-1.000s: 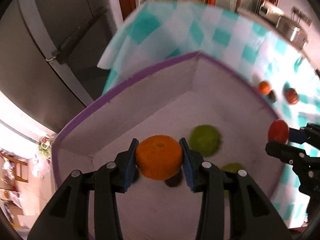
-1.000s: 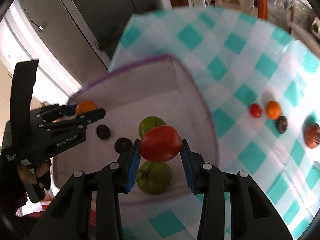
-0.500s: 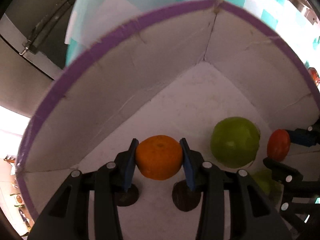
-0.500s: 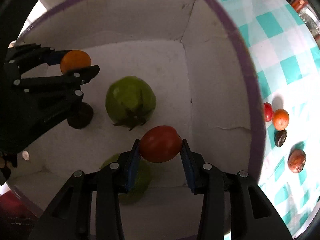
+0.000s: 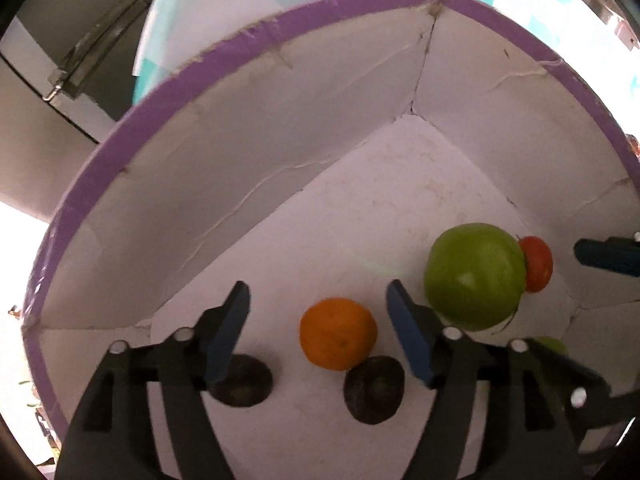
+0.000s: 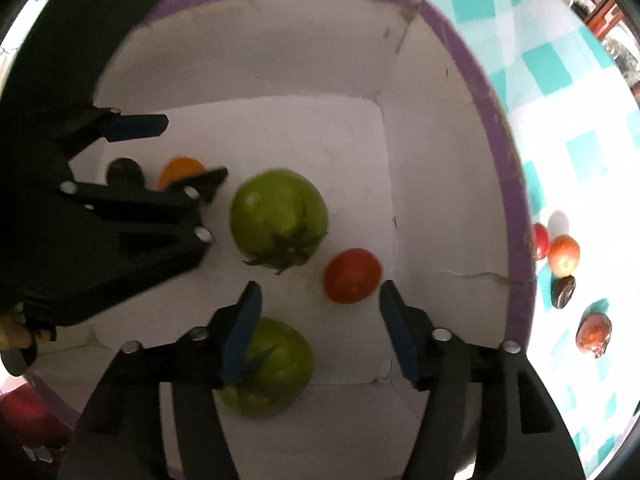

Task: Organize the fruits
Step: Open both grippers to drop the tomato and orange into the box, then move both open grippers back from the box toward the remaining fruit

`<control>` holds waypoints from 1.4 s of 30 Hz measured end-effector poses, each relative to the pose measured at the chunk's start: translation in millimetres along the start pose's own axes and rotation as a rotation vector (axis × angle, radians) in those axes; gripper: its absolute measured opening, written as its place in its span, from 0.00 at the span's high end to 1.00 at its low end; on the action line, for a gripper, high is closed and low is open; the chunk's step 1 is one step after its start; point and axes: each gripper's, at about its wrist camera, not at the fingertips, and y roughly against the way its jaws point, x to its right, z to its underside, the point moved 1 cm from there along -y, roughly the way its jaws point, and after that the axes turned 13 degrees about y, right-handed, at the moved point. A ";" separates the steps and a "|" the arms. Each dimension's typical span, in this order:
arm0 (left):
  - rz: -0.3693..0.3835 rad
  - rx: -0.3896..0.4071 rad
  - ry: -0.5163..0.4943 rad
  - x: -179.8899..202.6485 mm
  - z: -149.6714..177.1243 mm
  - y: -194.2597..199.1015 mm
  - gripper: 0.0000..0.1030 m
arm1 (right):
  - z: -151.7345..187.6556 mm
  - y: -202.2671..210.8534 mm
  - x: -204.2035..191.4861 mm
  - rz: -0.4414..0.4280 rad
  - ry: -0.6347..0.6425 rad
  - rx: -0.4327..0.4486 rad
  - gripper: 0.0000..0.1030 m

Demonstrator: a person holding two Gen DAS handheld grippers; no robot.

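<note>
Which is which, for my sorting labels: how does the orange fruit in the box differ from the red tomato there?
The orange fruit is orange and touches a dark fruit; the red tomato is red and sits apart, nearer the box wall. Both are small, round and lie free on the box floor.

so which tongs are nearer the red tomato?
Right. The right tongs straddle the red tomato, jaws opening, pads clear. The left tongs sit beyond the green tomato.

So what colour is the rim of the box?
Purple rim on the white box; clearest in the left wrist view.
</note>
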 end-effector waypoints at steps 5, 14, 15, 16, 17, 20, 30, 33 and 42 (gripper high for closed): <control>-0.046 0.051 0.035 -6.8 9.2 26.8 0.23 | 17.4 36.9 -6.4 0.023 -0.005 0.130 0.28; -0.032 0.279 0.167 20.8 54.5 144.0 0.11 | 126.4 130.3 16.2 0.056 -0.100 0.412 0.19; -0.022 0.304 0.164 31.2 63.4 156.6 0.09 | 140.3 132.5 21.7 0.057 -0.117 0.422 0.18; -0.010 0.331 0.154 46.4 73.1 171.0 0.06 | 163.0 137.0 26.9 0.056 -0.148 0.430 0.18; 0.003 0.350 0.142 62.0 84.4 181.1 0.05 | 180.1 138.3 32.9 0.056 -0.172 0.432 0.18; 0.051 0.381 0.087 125.2 109.7 202.5 0.02 | 239.0 144.3 55.5 0.053 -0.253 0.433 0.17; 0.155 0.288 -0.211 287.1 219.7 208.2 0.02 | 410.3 129.9 89.1 0.083 -0.465 0.355 0.17; 0.146 0.294 -0.292 317.8 234.4 207.0 0.02 | 448.0 125.4 95.9 0.091 -0.528 0.340 0.17; 0.162 0.264 -0.453 381.5 260.9 199.5 0.02 | 520.7 112.7 111.7 0.102 -0.688 0.304 0.16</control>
